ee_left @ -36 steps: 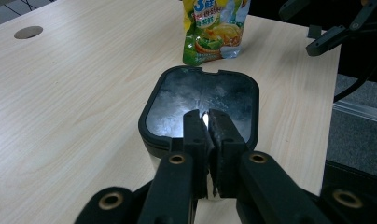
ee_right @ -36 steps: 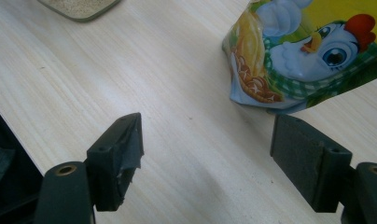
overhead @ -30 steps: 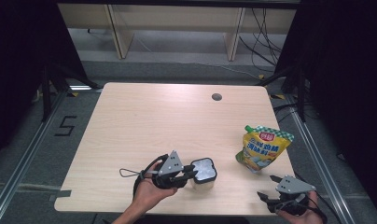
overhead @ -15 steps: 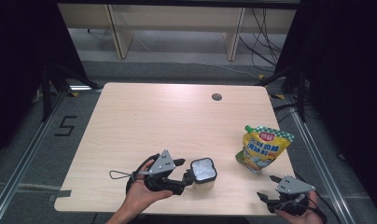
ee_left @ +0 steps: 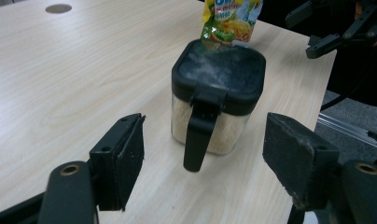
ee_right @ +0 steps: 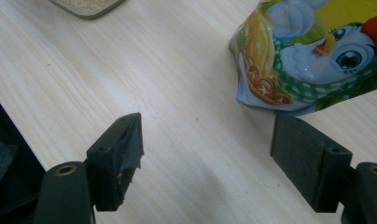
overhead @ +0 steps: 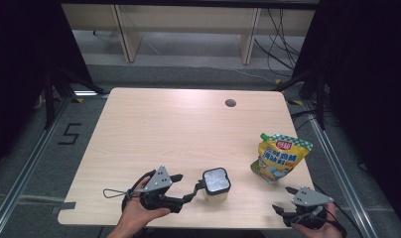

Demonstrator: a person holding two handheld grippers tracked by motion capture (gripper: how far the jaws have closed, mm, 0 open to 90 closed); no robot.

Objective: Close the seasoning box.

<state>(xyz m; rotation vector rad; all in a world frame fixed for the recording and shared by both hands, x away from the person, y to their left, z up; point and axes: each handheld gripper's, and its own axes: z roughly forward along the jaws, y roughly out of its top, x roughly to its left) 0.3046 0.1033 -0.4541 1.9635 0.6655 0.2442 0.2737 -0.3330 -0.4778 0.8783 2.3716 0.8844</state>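
Note:
A clear square jar [overhead: 216, 184] with a black lid and a black handle stands near the table's front edge, filled with pale grains; it is also in the left gripper view [ee_left: 217, 93]. My left gripper [overhead: 184, 188] [ee_left: 205, 126] lies just left of it, and its jaws have just been opening. They stand wide, with the handle's end in line with the gap and no pad touching it. A yellow printed pouch [overhead: 279, 157] [ee_right: 317, 51] lies at the right. My right gripper [overhead: 282, 199] [ee_right: 207, 123] rests open in front of the pouch, with bare table between its jaws.
The wooden table [overhead: 178, 129] has a round cable hole [overhead: 231, 103] at the back. Its front edge runs just under both hands. Dark stands and cables flank both sides. The right gripper [ee_left: 336, 28] shows beyond the jar in the left gripper view.
My left gripper has opened off the jar's handle and drawn back to the left. The jar stays where it was. The right gripper has not moved.

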